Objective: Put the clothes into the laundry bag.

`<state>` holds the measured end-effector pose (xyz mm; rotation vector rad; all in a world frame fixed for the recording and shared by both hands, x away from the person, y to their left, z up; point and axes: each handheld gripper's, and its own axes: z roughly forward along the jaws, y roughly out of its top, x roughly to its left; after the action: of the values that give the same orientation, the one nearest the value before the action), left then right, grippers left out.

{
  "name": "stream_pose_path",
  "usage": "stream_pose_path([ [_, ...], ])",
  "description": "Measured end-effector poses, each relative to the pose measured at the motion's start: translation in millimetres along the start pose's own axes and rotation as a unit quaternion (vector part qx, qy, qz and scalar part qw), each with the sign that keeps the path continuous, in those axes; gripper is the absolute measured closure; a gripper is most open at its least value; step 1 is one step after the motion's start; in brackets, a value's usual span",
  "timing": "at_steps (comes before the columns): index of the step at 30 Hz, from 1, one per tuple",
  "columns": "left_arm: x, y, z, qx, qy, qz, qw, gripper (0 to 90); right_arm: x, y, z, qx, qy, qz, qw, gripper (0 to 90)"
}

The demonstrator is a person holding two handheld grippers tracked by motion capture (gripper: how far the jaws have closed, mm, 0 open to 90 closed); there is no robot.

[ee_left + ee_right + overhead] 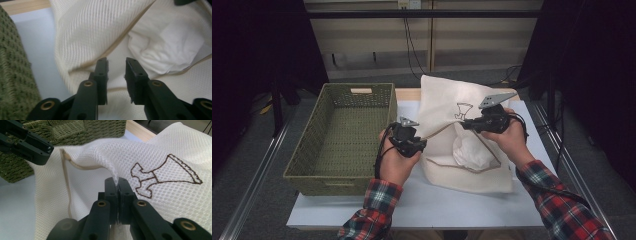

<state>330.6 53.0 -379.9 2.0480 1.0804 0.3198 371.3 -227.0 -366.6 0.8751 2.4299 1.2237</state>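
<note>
Pinching mesh bag [160,150] in right gripper [117,182] jaws, left gripper [116,65] jaws apart

On the table [422,205], the woven basket [343,135] sat at the left and the mesh bag [447,100] lay just right of it, its lower part resting on the tabletop and its upper part lifted. Inside the bag's opening lay a bundle of cloth [473,150], towards the bag's right half. The left gripper [418,145] hung between basket and bag, just beside the bag's left edge. The right gripper [466,124] stood above the bundle, at the bag's raised front layer. Behind the table ran a slatted wall [482,40], with cables [409,45] hanging down before it.
</note>
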Motion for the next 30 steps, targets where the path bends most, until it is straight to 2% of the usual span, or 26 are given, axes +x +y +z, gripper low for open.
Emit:
stream_pose_path([
  [2, -3.9, 2.5, 1.3, -0.007, 0.005, 0.007, 0.9999, 66.3, 0.1, -0.1, 0.0, 0.000, 0.001, 0.001, 1.0000, 88.1],
  [5, -11.8, 5.3, 6.9, -0.009, -0.014, 0.008, 0.9998, 61.9, 0.4, -0.2, 0.9, 0.000, 0.004, 0.000, 1.0000, 88.1],
  [8, -19.5, 4.2, 17.0, -0.011, -0.027, 0.010, 0.9995, 52.0, 0.1, -0.3, 0.8, 0.001, 0.003, 0.001, 1.0000, 88.1],
  [12, -33.5, -0.2, 36.7, -0.012, -0.046, 0.031, 0.9984, 41.4, -1.2, -0.3, -1.1, 0.002, 0.001, 0.001, 1.0000, 88.1],
  [13, -36.6, -0.9, 40.0, -0.011, -0.048, 0.028, 0.9984, 38.9, -1.8, -0.3, -2.0, 0.000, 0.000, 0.000, 1.0000, 88.1],
  [15, -42.1, -2.4, 47.4, -0.008, -0.055, 0.038, 0.9977, 37.8, -2.6, -0.6, -3.2, 0.001, -0.002, 0.001, 1.0000, 87.9],
  [19, -54.5, -4.3, 61.3, -0.015, -0.068, 0.040, 0.9968, 34.3, -4.8, -3.2, -6.1, 0.000, -0.009, 0.003, 1.0000, 85.7],
  [21, -58.2, -4.8, 66.4, -0.009, -0.073, 0.051, 0.9960, 33.6, -5.4, -5.2, -7.7, 0.001, -0.012, 0.001, 0.9999, 80.9],
  [22, -60.8, -5.4, 69.5, -0.010, -0.075, 0.046, 0.9961, 33.6, -5.7, -6.1, -8.1, 0.001, -0.012, 0.003, 0.9999, 78.5],
  [25, -62.0, -6.4, 75.9, -0.007, -0.076, 0.052, 0.9958, 32.5, -5.9, -11.1, -9.9, 0.012, -0.022, -0.004, 0.9997, 70.4],
  [30, -63.6, -7.8, 82.1, -0.009, -0.071, 0.051, 0.9962, 29.5, -6.4, -21.3, -11.8, 0.022, -0.028, -0.006, 0.9994, 55.0],
])
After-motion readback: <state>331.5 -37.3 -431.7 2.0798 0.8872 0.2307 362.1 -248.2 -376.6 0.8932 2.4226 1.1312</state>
